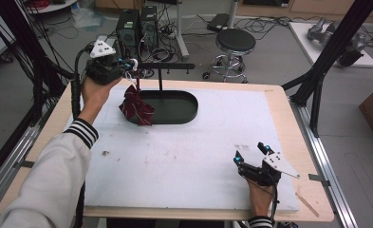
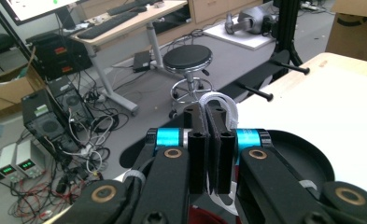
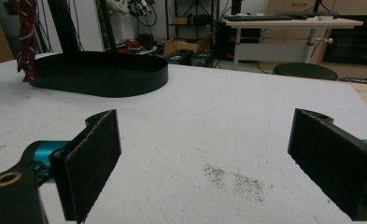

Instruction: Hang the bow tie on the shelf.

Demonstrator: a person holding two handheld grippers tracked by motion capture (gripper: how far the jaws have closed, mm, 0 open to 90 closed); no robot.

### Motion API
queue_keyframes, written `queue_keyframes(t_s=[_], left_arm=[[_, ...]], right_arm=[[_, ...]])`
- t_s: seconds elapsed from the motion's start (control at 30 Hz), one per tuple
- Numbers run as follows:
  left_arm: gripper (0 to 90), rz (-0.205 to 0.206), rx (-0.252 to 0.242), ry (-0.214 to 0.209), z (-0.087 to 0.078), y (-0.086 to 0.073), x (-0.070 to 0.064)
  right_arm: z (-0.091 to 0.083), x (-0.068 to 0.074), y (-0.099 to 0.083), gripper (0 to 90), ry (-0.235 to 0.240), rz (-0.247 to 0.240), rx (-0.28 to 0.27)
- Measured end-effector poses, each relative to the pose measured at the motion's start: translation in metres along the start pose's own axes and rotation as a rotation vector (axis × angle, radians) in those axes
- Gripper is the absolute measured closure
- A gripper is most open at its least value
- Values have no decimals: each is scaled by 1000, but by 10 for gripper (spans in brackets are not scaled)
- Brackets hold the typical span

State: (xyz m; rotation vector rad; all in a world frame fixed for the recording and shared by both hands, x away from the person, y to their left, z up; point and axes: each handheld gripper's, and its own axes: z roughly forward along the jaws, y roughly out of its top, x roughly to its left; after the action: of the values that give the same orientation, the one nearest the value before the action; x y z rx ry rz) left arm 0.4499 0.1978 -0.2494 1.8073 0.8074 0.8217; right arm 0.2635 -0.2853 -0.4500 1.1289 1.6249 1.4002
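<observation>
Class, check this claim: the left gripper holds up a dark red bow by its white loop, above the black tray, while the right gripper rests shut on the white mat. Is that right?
Not quite. The right gripper is open: the right gripper view shows its jaws set wide apart over the white mat. The rest holds: the left gripper is shut on the white loop, with the dark red bow hanging at the black tray.

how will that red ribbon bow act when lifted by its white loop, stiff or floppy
Probably floppy and light: the red bow hangs limp below the left gripper, its tails drooping over the rim of the black tray. The white loop is pinched between shut jaws, so it looks thin and pliable. Hanging from one point, it would likely swing or twist when moved.
</observation>
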Motion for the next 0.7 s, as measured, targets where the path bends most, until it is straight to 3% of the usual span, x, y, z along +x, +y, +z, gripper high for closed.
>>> queue_keyframes(t_s=[0.43,0.7], left_arm=[[873,19,-28,11,8,16,4],[873,4,4,29,22,9,16]], right_arm=[[0,0,0,85,-1,2,0],[0,0,0,85,0,6,2]])
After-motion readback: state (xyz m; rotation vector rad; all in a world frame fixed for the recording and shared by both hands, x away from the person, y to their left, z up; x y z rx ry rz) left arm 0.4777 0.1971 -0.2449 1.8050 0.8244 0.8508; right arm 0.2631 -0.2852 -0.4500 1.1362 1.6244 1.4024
